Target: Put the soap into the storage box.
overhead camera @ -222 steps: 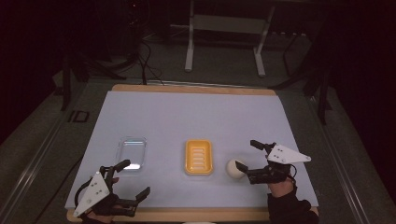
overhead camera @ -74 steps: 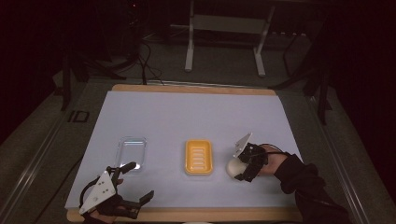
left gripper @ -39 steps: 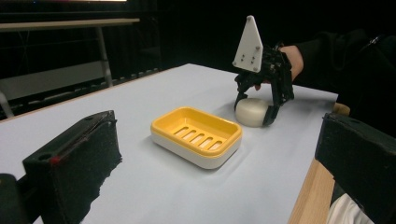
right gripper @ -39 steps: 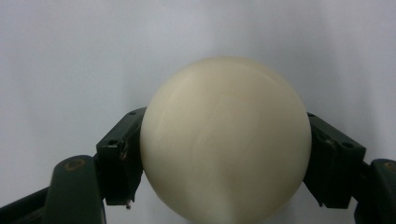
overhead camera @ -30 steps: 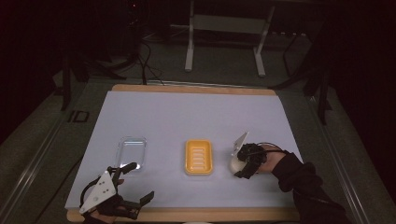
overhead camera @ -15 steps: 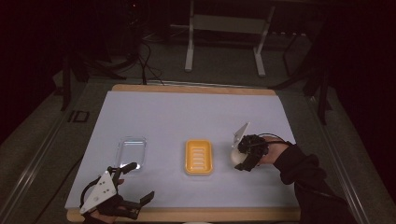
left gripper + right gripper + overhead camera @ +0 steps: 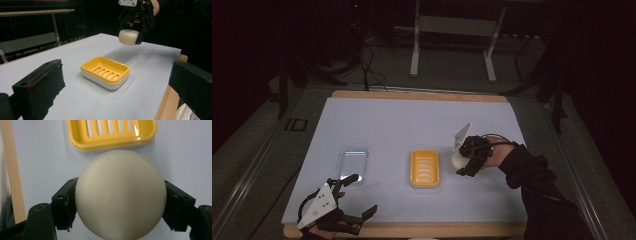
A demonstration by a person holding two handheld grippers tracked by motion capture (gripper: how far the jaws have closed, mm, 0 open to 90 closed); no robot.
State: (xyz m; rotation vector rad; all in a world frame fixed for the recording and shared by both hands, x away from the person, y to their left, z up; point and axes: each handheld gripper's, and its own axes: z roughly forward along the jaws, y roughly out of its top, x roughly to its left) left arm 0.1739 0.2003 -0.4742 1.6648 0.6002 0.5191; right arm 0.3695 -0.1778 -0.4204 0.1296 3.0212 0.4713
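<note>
A rounded cream soap bar (image 7: 456,160) (image 7: 128,37) (image 7: 120,197) hangs above the table just right of the yellow soap dish (image 7: 425,168) (image 7: 105,72) (image 7: 110,135). My right gripper (image 7: 464,165) (image 7: 120,206) is shut on it, one black pad pressed against each side, jaws pointing down. The dish lies empty on the pale blue table top, its slotted floor showing. My left gripper (image 7: 363,194) (image 7: 115,96) rests open near the front left corner, nothing between its jaws, facing the dish.
A clear plastic lid or tray (image 7: 353,161) lies left of the dish. The table's wooden rim (image 7: 422,230) runs along the front. Behind the table stands a metal frame (image 7: 452,30) on a dark floor with cables.
My right gripper has risen with the soap bar, lifting it off the table beside the dish. The left gripper has stayed where it was.
</note>
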